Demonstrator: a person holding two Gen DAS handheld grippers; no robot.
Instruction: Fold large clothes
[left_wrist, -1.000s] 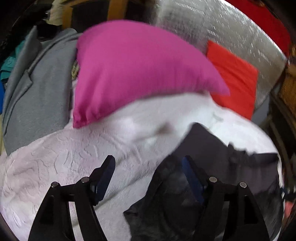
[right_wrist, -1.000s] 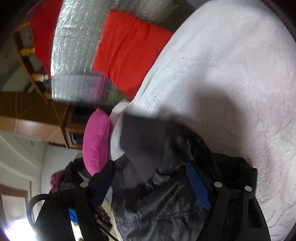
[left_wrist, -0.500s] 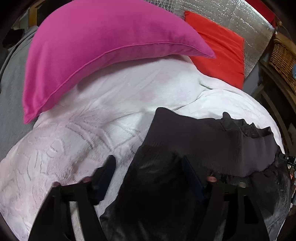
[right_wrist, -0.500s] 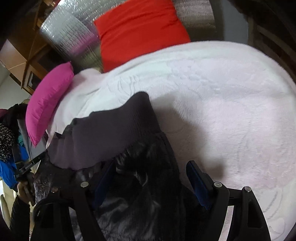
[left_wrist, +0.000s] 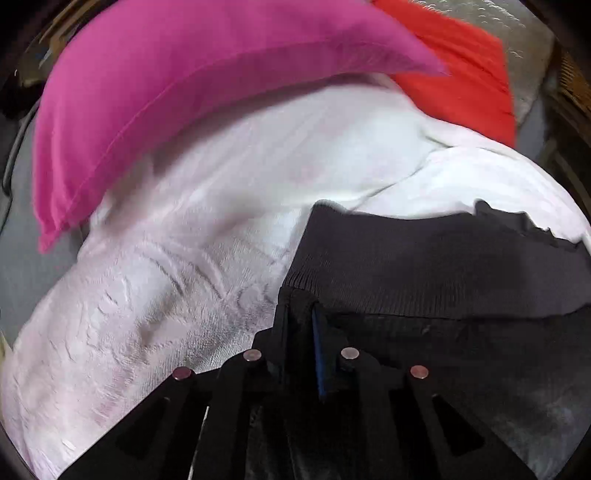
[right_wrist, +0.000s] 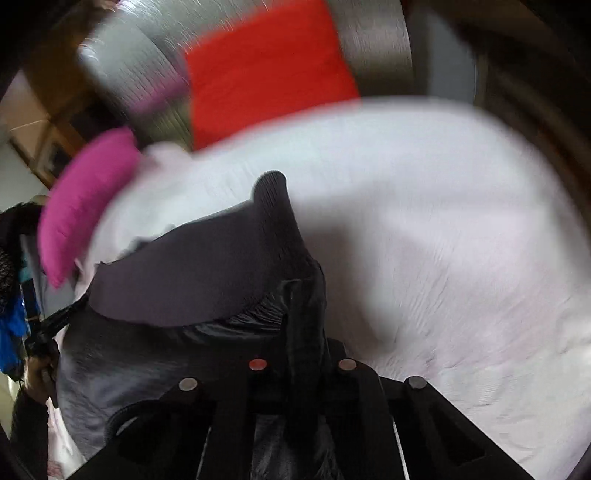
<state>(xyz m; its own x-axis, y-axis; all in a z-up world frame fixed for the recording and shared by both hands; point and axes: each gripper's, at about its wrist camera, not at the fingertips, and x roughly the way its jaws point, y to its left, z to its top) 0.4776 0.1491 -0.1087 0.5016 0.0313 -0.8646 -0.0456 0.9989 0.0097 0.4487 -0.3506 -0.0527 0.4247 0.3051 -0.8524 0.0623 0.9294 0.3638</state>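
Black fabric is pinched in both sets of jaws. The left gripper (left_wrist: 299, 314) has its jaws clamped narrow on a corner of the dark jacket (left_wrist: 461, 369), just below the ribbed grey band (left_wrist: 424, 266) along its edge. The right gripper (right_wrist: 304, 295) is likewise closed tight on a bunched fold of the same jacket, next to the other end of the ribbed band, which stands up in a rounded tip. Between the 2 grips the jacket lies spread on the bed, its shiny black shell showing under the band. It rests on a white textured blanket (left_wrist: 155, 295) that covers the bed. Beyond the blanket a pink pillow (left_wrist: 177, 85) lies at the far side, and a red pillow (left_wrist: 465, 70) sits beside it against a silvery padded backing (right_wrist: 147, 70). At the left edge of the right wrist view a hand (right_wrist: 38, 373) grips what seems to be the other gripper's handle, though blur makes this hard to confirm.
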